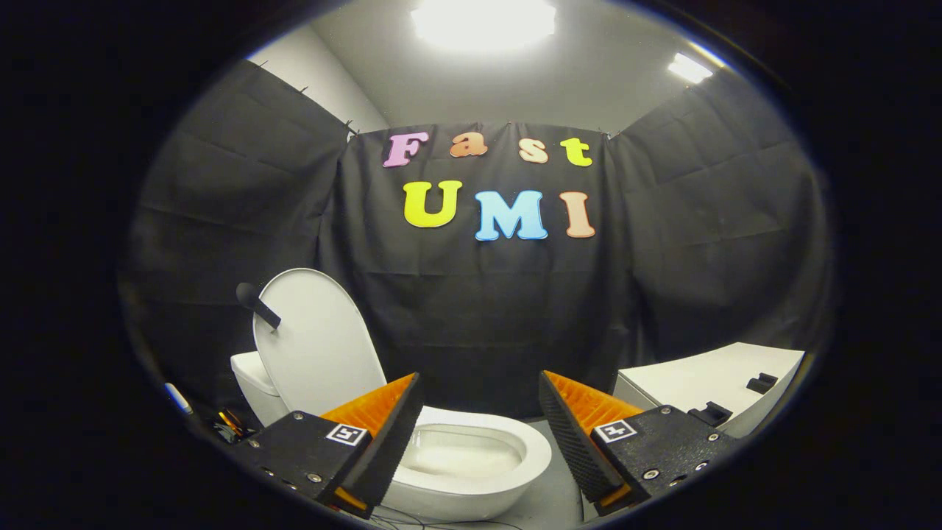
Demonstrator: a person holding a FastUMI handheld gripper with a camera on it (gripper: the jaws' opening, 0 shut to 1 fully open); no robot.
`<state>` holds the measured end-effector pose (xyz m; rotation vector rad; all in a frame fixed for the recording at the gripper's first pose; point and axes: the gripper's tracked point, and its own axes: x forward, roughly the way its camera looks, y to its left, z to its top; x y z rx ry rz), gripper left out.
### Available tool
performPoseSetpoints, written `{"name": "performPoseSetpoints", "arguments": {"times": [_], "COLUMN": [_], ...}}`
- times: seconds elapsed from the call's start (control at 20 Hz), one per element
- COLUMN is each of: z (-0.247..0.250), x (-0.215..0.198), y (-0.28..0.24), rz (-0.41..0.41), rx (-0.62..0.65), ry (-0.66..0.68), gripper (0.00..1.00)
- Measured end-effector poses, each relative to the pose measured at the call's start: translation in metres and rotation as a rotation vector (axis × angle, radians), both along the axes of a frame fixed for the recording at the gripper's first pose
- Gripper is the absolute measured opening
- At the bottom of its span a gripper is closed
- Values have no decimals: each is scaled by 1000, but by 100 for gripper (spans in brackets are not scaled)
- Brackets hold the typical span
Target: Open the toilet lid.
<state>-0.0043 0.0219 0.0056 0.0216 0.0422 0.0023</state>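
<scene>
A white toilet stands on the floor just beyond my fingers, its bowl showing between them. The white lid is raised upright, leaning back against the tank beyond my left finger. A dark handle piece sticks out from the lid's left edge. My gripper is open, its two fingers spread wide with nothing between them, held a short way above and in front of the bowl, touching nothing.
A white cabinet or counter with dark clips on top stands to the right of the toilet. Black cloth walls close the booth behind and at both sides. Small tools and cables lie on the floor left of the toilet.
</scene>
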Motion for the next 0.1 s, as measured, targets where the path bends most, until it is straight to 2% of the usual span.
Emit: {"name": "performPoseSetpoints", "arguments": {"times": [0.1], "z": [1], "x": [0], "y": [0], "rz": [-1], "rx": [4], "ry": [0], "gripper": [96]}}
